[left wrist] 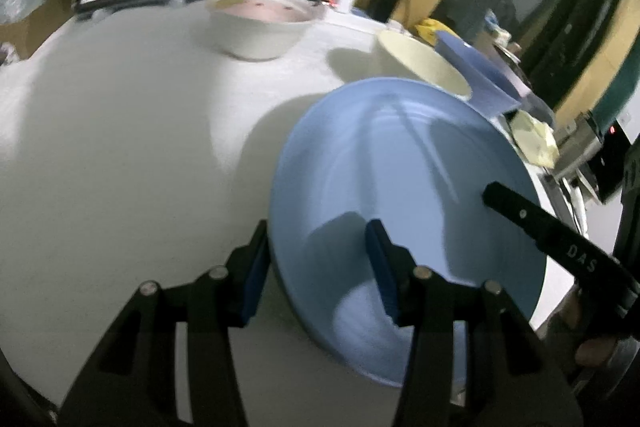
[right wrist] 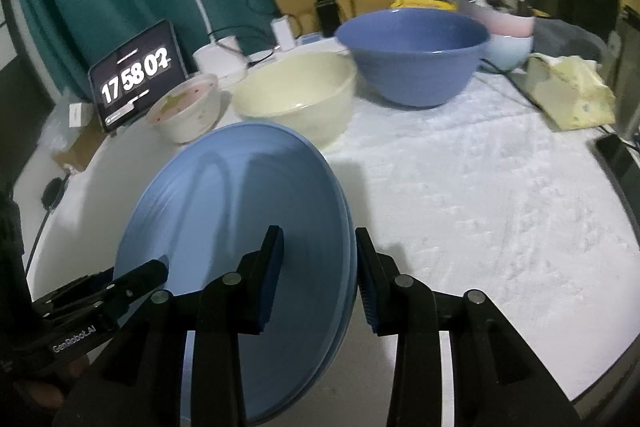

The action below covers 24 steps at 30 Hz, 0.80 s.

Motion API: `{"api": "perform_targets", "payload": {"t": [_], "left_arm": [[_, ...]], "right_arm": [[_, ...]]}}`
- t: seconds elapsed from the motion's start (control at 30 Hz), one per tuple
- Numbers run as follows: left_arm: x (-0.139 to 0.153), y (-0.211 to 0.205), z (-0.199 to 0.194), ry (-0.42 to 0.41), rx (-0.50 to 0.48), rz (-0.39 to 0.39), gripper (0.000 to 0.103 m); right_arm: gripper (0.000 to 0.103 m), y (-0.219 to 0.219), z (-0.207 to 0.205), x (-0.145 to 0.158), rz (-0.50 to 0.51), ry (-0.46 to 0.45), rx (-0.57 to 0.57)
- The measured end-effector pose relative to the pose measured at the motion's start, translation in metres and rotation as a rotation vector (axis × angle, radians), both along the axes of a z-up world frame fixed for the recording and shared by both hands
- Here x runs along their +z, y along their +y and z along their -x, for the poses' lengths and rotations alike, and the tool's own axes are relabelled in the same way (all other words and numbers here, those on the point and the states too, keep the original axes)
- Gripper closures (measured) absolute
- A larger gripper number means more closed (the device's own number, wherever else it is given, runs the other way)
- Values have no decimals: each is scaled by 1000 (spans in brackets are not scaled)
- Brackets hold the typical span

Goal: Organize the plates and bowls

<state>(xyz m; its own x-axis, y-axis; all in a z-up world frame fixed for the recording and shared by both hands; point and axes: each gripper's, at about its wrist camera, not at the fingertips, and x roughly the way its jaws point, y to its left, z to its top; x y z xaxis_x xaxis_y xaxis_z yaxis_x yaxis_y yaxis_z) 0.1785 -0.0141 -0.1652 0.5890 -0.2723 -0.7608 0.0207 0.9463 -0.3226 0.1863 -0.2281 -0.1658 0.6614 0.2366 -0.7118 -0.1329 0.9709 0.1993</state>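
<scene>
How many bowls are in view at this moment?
5: small patterned bowl by the clock screen, cream bowl beside it, dark blue bowl behind, and a pink bowl stacked in a pale blue bowl at far right. More could be nested unseen.

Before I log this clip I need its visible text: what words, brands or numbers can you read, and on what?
"17 58 02": on the dark tablet screen at the back of the table.
"GenRobot.AI": on the left gripper body, seen from the right wrist.
"DAS": on the right gripper finger, seen from the left wrist.
Print on the yellow packet: too blurred to read.
</scene>
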Motion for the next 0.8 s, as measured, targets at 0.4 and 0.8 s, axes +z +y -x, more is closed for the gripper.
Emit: {"api": "perform_targets", "payload": {"t": [0.4, 0.8], "left_arm": [[3, 61, 0, -10, 121, -8, 55], [-1, 98, -13, 11, 197, -45, 55]], "right_arm": [[66, 64, -20, -1, 7, 7, 117], [65, 110, -50, -8, -15, 35, 192]]}}
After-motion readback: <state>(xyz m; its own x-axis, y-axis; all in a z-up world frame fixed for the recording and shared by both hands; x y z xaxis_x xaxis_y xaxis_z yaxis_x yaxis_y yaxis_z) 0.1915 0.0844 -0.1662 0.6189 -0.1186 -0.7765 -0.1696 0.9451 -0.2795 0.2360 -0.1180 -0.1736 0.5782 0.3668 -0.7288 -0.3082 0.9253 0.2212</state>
